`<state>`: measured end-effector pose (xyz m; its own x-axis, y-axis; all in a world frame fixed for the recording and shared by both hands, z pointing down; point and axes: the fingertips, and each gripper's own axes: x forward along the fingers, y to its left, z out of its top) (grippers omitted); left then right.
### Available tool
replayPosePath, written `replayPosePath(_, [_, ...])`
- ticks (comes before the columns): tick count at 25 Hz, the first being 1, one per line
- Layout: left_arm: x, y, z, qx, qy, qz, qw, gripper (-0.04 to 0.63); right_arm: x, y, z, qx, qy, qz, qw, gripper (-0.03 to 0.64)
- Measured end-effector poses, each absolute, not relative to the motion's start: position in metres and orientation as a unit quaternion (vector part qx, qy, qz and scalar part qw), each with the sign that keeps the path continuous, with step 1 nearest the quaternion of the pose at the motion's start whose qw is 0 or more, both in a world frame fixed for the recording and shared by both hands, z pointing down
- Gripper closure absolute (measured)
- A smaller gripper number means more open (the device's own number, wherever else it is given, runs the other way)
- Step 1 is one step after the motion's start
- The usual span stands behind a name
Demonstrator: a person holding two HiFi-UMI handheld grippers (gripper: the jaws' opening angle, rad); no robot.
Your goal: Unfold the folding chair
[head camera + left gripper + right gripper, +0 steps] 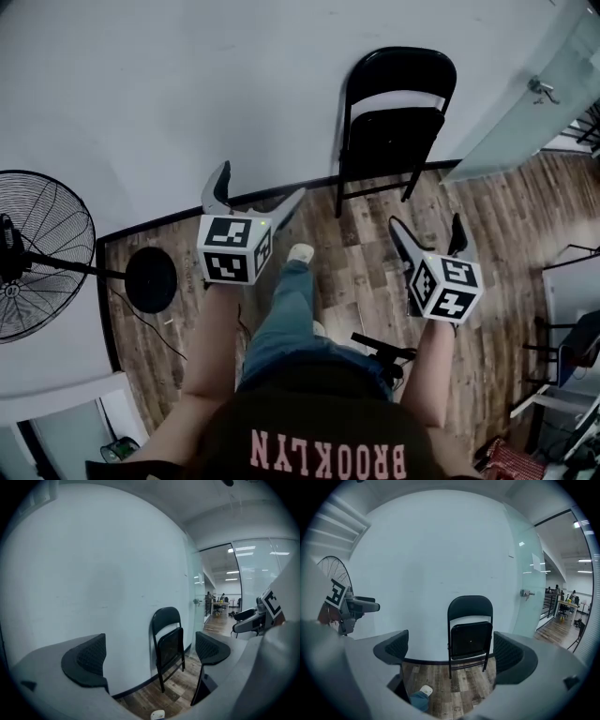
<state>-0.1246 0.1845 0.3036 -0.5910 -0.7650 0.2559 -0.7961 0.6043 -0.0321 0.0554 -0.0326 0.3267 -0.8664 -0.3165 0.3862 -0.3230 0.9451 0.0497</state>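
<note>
Left gripper (262, 183) and right gripper (426, 223) agape, empty, well short of folding chair (394, 136) against wall (187, 84); fan (37, 253) leftward, shoe (301, 253) between.

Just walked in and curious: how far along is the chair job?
Nothing looks done yet: the folding chair stands folded, seat tipped up, by the wall. In hand: the left gripper and right gripper point towards it, jaws open and empty, short of it. Left: reach the chair, grip it and swing the seat down.
</note>
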Motion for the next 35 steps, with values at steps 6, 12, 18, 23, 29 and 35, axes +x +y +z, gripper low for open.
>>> replayPosePath(6, [-0.178, 0.142, 0.306, 0.466, -0.876, 0.071, 0.107, 0.025, 0.014, -0.054, 0.325, 0.172, -0.966, 0.006, 0.191, 0.052])
replayPosePath(12, [-0.241, 0.089, 0.304, 0.490, -0.863, 0.068, 0.104, 0.025, -0.035, -0.097, 0.323, 0.205, -0.959, 0.010, 0.197, 0.052])
replayPosePath(18, [-0.309, 0.051, 0.313, 0.502, -0.854, 0.062, 0.123, 0.025, -0.096, -0.132, 0.330, 0.227, -0.951, 0.030, 0.210, 0.052])
replayPosePath(23, [-0.362, 0.016, 0.319, 0.519, -0.842, 0.059, 0.135, 0.025, -0.148, -0.153, 0.337, 0.234, -0.946, 0.034, 0.223, 0.052])
replayPosePath(29, [-0.403, -0.042, 0.329, 0.567, -0.807, 0.059, 0.155, 0.025, -0.191, -0.185, 0.347, 0.261, -0.934, 0.048, 0.238, 0.052])
replayPosePath(35, [-0.412, -0.098, 0.334, 0.625, -0.759, 0.062, 0.171, 0.028, -0.213, -0.208, 0.356, 0.288, -0.922, 0.065, 0.250, 0.052])
